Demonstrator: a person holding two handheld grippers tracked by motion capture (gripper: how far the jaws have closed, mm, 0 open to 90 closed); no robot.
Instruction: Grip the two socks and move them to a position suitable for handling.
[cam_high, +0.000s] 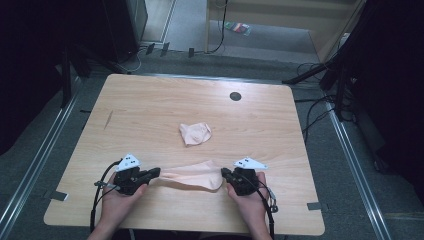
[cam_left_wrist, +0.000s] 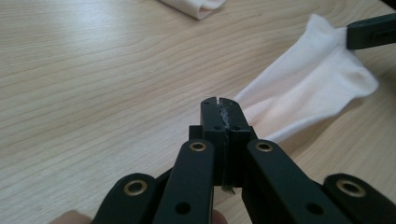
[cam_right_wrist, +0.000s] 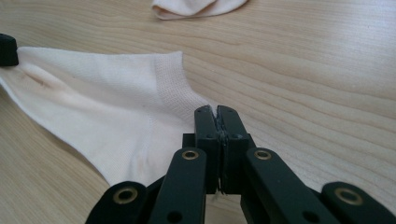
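2 hand-held grippers stretch 1 pale sock flat between them on a wooden table.

The left gripper (cam_high: 152, 173) has its jaws fully pinched together on one end of the sock (cam_high: 195, 175); the right gripper (cam_high: 226, 174) is clamped the same way on the opposite end by the ribbed cuff. The sock lies near the table's (cam_high: 150, 100) front edge, pulled taut. A second sock (cam_high: 195, 133), crumpled, sits farther back, well apart. Judging by this, the grasp is done; folding or pairing the 2 socks seems left.
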